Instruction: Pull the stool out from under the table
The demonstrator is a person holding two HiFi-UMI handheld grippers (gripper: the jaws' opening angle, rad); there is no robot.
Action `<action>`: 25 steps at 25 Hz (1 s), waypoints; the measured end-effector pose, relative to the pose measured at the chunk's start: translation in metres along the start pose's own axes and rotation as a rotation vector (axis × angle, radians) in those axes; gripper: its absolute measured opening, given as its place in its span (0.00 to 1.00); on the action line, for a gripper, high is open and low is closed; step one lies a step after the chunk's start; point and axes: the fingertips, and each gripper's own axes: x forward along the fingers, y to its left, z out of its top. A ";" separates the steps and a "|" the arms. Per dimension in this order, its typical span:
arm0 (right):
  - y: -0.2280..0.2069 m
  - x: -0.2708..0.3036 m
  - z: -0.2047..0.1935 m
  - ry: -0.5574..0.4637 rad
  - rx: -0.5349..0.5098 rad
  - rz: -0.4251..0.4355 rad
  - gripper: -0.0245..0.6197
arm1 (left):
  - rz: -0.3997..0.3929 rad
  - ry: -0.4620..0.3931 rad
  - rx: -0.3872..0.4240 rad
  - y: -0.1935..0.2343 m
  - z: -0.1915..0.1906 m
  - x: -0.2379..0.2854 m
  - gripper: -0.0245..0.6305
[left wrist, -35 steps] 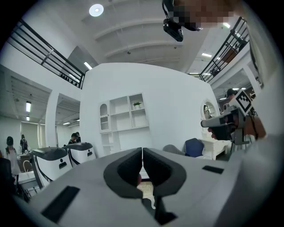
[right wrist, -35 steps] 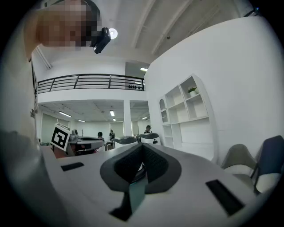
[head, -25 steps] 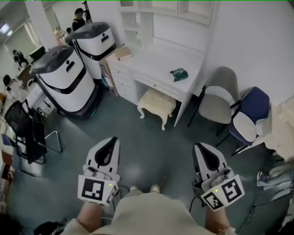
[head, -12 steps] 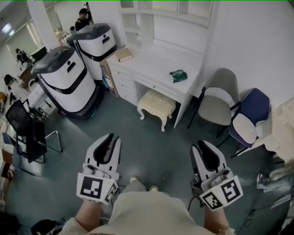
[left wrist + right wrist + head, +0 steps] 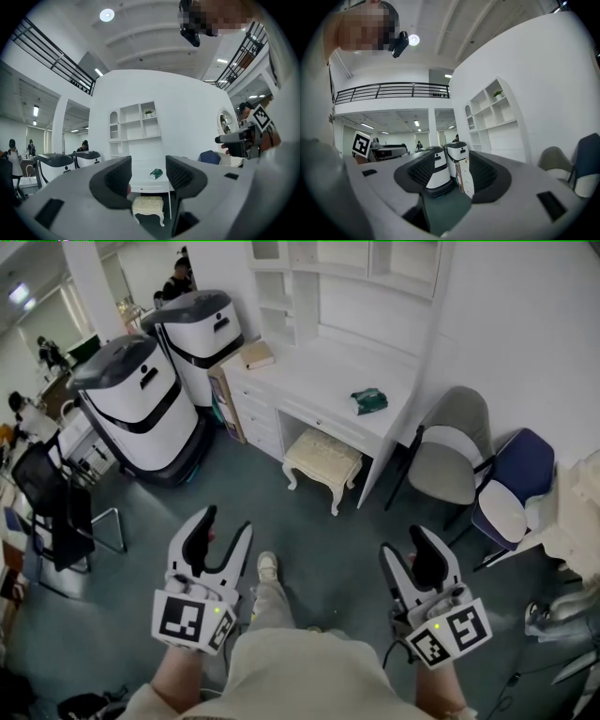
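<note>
The cream stool [image 5: 322, 457] stands at 12 o'clock in the head view, partly tucked under the white counter [image 5: 309, 371], where a dark green packet [image 5: 368, 400] lies at 1 o'clock. The left hand-held gripper [image 5: 223, 521] at 7 o'clock and the right hand-held gripper [image 5: 405, 542] at 5 o'clock hang well short of the stool. The jaws of both are opening, with nothing between them. Each cube bears a black-and-white square marker [image 5: 185, 621], not lettering.

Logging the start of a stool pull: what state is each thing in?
stool: upright, partly tucked under the table.
left hand-held gripper: jaws opening, nothing between them.
right hand-held gripper: jaws opening, nothing between them.
drawers: shut.
</note>
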 end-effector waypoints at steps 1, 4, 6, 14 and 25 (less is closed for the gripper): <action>-0.001 0.003 -0.004 0.005 0.000 -0.002 0.40 | 0.002 0.000 0.001 0.003 -0.003 0.002 0.37; -0.004 0.016 -0.012 0.017 0.001 0.002 0.40 | 0.014 0.006 -0.004 0.013 -0.012 0.008 0.37; -0.007 0.026 -0.016 0.028 0.005 0.009 0.40 | 0.019 0.014 -0.007 0.018 -0.016 0.015 0.37; -0.016 0.087 -0.042 0.099 0.016 0.010 0.40 | 0.011 0.061 -0.021 0.058 -0.042 0.048 0.37; -0.062 0.213 -0.059 0.192 0.087 -0.071 0.40 | -0.085 0.116 -0.035 0.139 -0.062 0.168 0.37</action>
